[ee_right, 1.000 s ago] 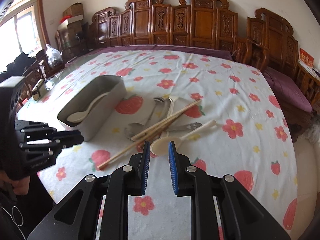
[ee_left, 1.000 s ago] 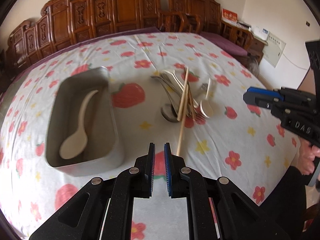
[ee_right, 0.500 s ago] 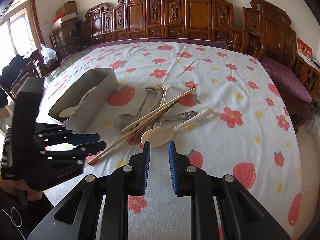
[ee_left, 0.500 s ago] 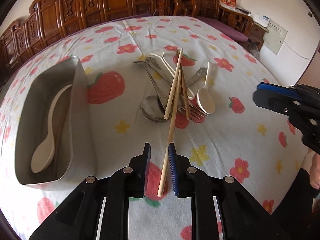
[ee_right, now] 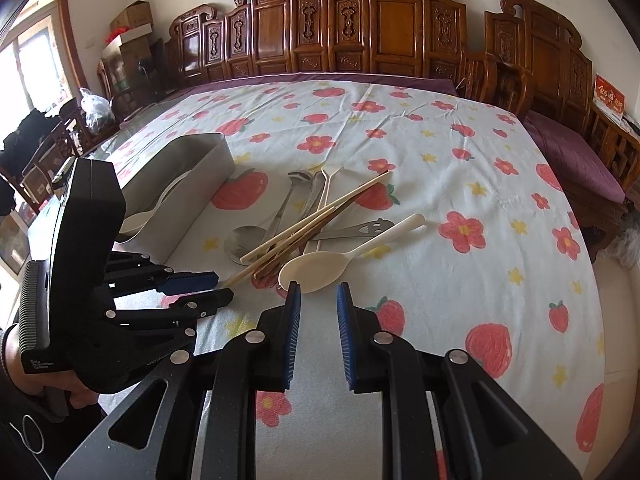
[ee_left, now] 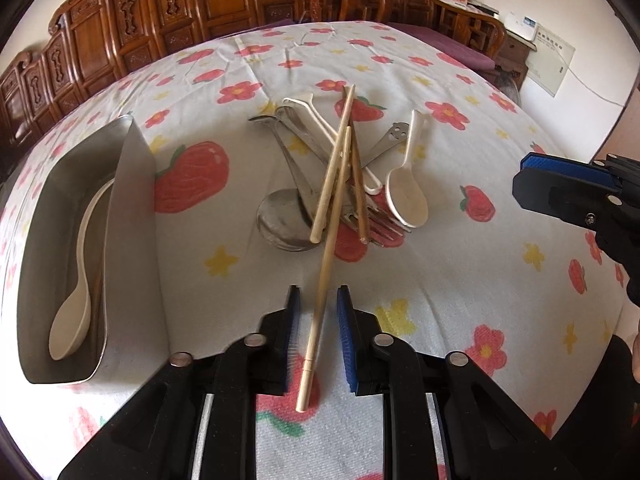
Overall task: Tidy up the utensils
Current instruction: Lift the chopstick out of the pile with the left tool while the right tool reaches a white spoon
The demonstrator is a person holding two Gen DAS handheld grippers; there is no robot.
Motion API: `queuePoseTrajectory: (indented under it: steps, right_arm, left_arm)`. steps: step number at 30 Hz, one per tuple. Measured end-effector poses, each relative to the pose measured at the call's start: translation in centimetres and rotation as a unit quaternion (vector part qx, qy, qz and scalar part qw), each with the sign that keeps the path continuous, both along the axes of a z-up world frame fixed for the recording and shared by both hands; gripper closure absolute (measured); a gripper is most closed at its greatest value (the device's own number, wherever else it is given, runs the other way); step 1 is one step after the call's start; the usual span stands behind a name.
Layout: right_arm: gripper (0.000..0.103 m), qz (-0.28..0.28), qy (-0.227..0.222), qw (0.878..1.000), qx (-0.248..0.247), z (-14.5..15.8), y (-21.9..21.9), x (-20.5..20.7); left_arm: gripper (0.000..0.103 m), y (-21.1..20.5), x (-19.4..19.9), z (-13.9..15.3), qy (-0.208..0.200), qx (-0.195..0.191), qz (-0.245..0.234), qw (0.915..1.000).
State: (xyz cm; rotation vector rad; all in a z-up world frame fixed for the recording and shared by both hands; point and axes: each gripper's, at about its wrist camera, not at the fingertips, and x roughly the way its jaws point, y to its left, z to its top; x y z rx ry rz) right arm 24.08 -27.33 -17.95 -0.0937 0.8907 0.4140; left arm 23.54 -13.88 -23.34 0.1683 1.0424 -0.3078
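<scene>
While the left gripper (ee_left: 317,320) sits low over the flowered tablecloth (ee_left: 460,280), its blue-padded fingers (ee_left: 293,320) stand a little apart on either side of a long pale chopstick (ee_left: 326,264); neither pad visibly touches it, and the stick's near end lies on the cloth between them. The chopstick's far end runs up into the utensil pile (ee_left: 344,184), where it crosses a large metal spoon (ee_left: 282,220), a second pale chopstick (ee_left: 332,168), a darker chopstick (ee_left: 357,184) and a metal fork (ee_left: 384,224). A cream plastic spoon (ee_left: 406,196) lies at the pile's right edge, bowl toward the camera. To the left, well apart from the pile, a metal tray (ee_left: 136,240) holds one cream spoon (ee_left: 76,300). The right gripper (ee_right: 318,312) hangs just short of the cream plastic spoon's bowl in the right wrist view, fingers slightly parted and empty. In that view the left gripper's two fingertips (ee_right: 200,280) flank the near end of the long chopstick. Carved wooden chairs (ee_right: 360,36) line the far side of the table.
</scene>
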Motion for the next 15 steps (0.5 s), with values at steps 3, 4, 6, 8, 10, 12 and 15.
queuePoseTrajectory:
  steps: [3,4,6,8,10,12,15]
  right_arm:
    - [0.082,0.001,0.002,1.0,0.0,-0.1,0.1,0.0]
    - [0.082,0.002,0.003,1.0,-0.001,-0.2,0.1,0.0]
    - [0.082,0.003,0.004,1.0,-0.002,-0.3,0.2,0.0]
    - [0.082,0.004,0.004,1.0,-0.005,-0.4,0.2,0.0]
    - [0.082,0.004,0.005,1.0,-0.007,-0.5,0.1,0.1]
    - [0.082,0.002,0.006,1.0,-0.007,-0.6,0.0,0.1]
    - [0.082,0.0,0.006,1.0,-0.007,-0.7,-0.1,0.2]
  left_arm:
    - [0.098,-0.5,-0.3,0.1,0.004,-0.002,-0.014,0.9999]
    - [0.098,-0.6,-0.7,0.2,0.002,-0.003,-0.018,0.9998]
    - [0.099,-0.8,-1.1,0.5,-0.006,0.0,-0.019,0.9998]
    - [0.099,-0.8,-1.7,1.1,-0.013,-0.005,-0.02,0.9997]
    - [0.099,-0.5,-2.2,1.8,-0.018,-0.015,-0.015,0.9996]
    - [0.099,0.0,-2.6,2.6,-0.024,-0.026,-0.009,0.9993]
    - [0.099,0.9,-3.2,3.6,-0.033,-0.038,0.001,0.9987]
